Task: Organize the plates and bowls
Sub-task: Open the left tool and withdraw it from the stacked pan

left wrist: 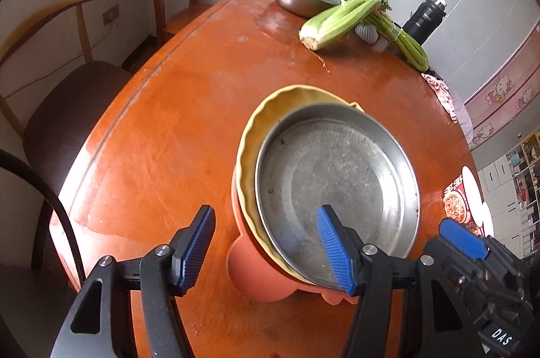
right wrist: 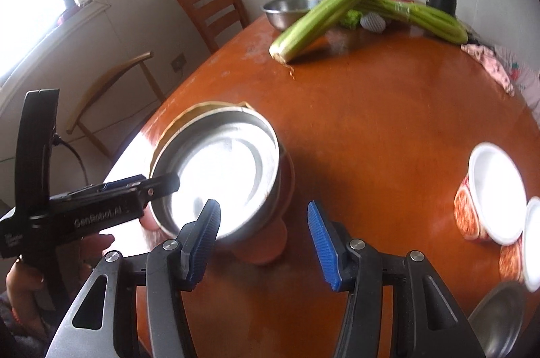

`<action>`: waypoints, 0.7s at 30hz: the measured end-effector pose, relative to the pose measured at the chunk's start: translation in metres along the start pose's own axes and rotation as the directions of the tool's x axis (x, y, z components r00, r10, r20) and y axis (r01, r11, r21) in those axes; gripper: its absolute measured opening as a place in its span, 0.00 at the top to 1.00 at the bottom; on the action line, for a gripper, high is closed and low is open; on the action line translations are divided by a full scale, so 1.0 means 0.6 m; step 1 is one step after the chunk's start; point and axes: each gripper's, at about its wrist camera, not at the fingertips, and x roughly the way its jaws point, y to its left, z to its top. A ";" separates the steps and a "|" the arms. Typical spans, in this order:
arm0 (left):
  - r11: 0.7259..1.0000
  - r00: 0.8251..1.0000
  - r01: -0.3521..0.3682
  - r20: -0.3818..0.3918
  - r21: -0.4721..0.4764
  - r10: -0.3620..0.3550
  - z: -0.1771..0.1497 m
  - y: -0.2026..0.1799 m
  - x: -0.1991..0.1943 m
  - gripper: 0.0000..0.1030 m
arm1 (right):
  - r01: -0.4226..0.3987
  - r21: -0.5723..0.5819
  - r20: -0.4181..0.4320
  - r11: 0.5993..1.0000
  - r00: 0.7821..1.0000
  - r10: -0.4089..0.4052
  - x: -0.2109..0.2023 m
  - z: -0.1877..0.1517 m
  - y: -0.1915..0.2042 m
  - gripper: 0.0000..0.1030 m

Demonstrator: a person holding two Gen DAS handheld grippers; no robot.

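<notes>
Sat stacked near the table's (left wrist: 162,128) left edge: scratched steel plate (left wrist: 337,182) in fluted yellow dish (left wrist: 251,155) on lobed orange plate (left wrist: 256,277). Left gripper (left wrist: 266,246) parted, straddling the stack's near rim, pressing nothing. Right gripper (right wrist: 263,243) spread, empty. Showed fully in right wrist view only: paper bowls (right wrist: 489,196) near right edge.
</notes>
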 end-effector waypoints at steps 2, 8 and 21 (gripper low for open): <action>1.000 1.000 0.000 -0.012 0.002 0.000 -0.003 -0.003 0.005 0.39 | 0.004 0.004 -0.012 1.000 1.000 -0.003 0.004 -0.006 -0.003 0.46; 0.999 1.000 -0.002 -0.029 0.032 0.003 -0.011 -0.022 0.014 0.39 | -0.019 0.020 -0.033 1.000 0.999 0.019 0.020 -0.013 -0.012 0.46; 0.995 0.999 0.009 -0.046 0.096 -0.004 -0.011 -0.078 0.034 0.39 | -0.034 0.053 -0.039 0.998 0.999 0.037 0.034 -0.016 -0.026 0.46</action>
